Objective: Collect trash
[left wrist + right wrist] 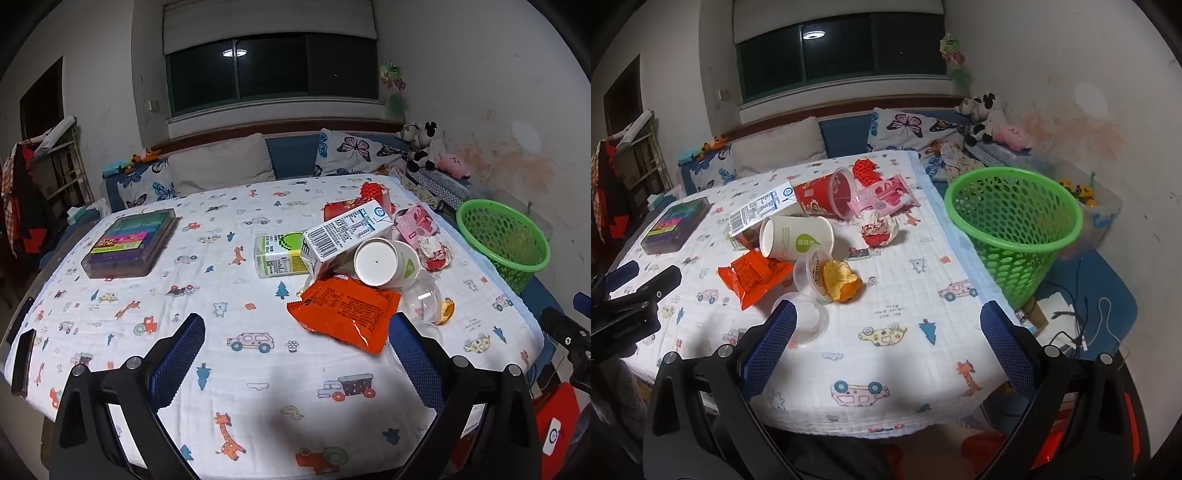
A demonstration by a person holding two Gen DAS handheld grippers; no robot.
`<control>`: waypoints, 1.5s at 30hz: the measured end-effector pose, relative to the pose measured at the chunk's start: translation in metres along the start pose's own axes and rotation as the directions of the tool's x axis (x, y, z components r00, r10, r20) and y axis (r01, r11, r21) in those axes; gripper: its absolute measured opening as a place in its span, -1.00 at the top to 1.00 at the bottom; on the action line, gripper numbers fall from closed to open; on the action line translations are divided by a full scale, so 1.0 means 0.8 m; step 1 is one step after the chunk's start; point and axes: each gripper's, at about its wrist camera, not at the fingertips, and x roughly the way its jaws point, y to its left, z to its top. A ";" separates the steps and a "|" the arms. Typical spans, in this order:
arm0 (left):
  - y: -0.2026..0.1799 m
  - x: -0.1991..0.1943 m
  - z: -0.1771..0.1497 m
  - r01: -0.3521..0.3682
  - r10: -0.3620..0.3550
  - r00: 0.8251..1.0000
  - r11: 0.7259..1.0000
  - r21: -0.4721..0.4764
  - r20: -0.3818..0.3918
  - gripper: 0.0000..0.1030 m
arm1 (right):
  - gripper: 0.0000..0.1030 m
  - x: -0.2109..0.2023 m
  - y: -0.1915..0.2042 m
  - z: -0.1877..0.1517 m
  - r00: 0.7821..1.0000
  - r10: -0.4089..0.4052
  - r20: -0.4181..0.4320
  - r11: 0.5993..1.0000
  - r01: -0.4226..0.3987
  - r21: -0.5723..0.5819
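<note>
A heap of trash lies on the cartoon-print tablecloth (258, 369): an orange snack bag (343, 314), a white milk carton (343, 236), a white paper cup (384, 262) on its side, a green-labelled bottle (277, 254), a pink wrapper (417, 221). The right wrist view also shows a red cup (827, 195), a crumpled wrapper (879, 225), a clear cup with orange food (831, 280) and a clear lid (809, 321). The green mesh basket (1012, 229) stands off the table's right edge. My left gripper (295, 350) and right gripper (886, 339) are open and empty, short of the heap.
A dark box of coloured items (129, 243) lies at the table's far left. A phone (24, 362) lies at the left edge. Pillows (221, 162) and plush toys (424, 147) line the bench behind. Cables (1082, 325) lie on the blue seat under the basket.
</note>
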 end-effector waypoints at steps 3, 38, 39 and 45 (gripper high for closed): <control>-0.001 0.000 0.000 -0.002 0.002 1.000 1.000 0.003 0.003 -0.87 | -0.92 0.000 -0.001 0.003 1.000 -0.001 -0.001 1.000 0.001 0.002; 0.000 0.009 0.001 -0.001 0.001 1.000 1.000 -0.013 -0.015 -0.87 | -0.92 0.003 0.002 0.006 1.000 0.009 0.000 1.000 -0.009 0.004; 0.001 0.009 0.001 -0.003 0.003 1.000 1.000 -0.013 -0.016 -0.87 | -0.92 0.003 0.002 0.006 1.000 0.010 -0.001 1.000 -0.010 0.006; 0.001 0.013 0.001 -0.003 0.002 1.000 1.000 -0.017 -0.021 -0.87 | -0.92 0.006 0.001 0.006 1.000 0.012 -0.003 1.000 -0.012 0.006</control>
